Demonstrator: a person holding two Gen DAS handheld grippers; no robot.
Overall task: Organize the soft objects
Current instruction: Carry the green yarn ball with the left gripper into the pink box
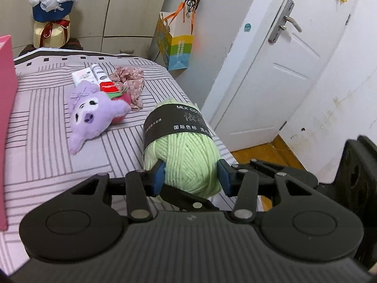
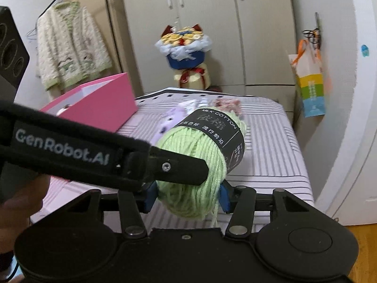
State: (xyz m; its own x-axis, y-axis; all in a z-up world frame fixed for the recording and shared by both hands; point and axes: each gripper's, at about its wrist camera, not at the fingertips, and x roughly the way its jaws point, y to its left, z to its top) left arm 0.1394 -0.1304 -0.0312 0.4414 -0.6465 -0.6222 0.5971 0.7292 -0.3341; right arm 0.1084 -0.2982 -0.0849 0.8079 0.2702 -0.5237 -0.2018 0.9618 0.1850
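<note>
Both grippers, left (image 1: 191, 176) and right (image 2: 187, 194), have their blue-padded jaws pinching the same fluffy lime yarn ball (image 1: 186, 151), black paper band wrapped round it beyond the jaws.

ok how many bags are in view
2. The pink bag stands on the bed; the colourful gift bag hangs on the wall beyond it. The held green yarn ball may hide more.

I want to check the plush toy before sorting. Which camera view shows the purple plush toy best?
The left wrist view: the purple plush toy lies in full sight on the striped bed, face visible. In the right wrist view only a purple sliver shows behind the green yarn ball.
</note>
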